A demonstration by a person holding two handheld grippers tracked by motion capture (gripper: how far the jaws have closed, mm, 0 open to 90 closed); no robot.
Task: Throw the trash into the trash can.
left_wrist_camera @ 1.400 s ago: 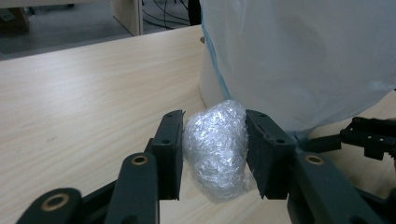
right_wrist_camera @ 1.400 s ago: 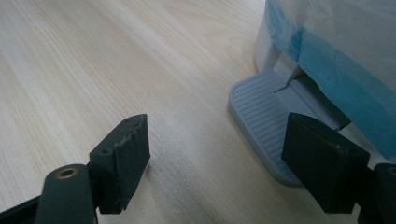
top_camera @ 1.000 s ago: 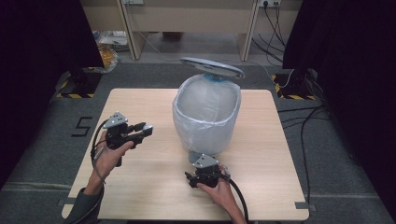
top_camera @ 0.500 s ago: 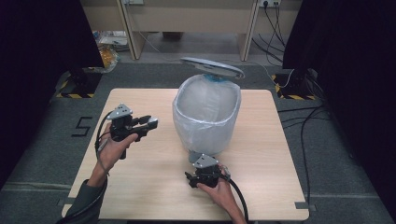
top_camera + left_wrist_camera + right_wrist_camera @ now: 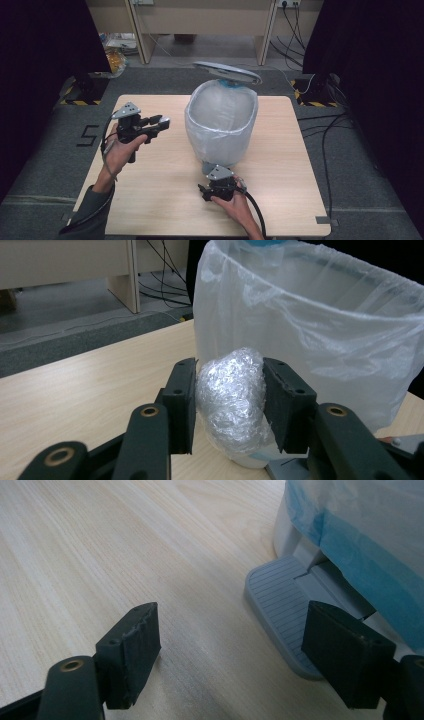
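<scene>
Care is what the drop into the bin (image 5: 222,125) calls for: the left hand-held gripper (image 5: 159,123), at about nine o'clock from it, is clamped on a ball of crumpled plastic wrap (image 5: 232,395) held above the surface (image 5: 165,200). The ball should go over the bag's rim (image 5: 350,315), under the raised lid (image 5: 227,72), before the jaws part. The right hand-held gripper (image 5: 232,645), at six o'clock, gapes wide and empty on the pedal (image 5: 280,600), and should press on so the lid stays up.

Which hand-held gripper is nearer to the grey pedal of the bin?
The right. The right hand-held gripper is down at the pedal, one jaw over its edge. The left hand-held gripper, holding a ball of plastic wrap, is out beside the bin, well away.
</scene>
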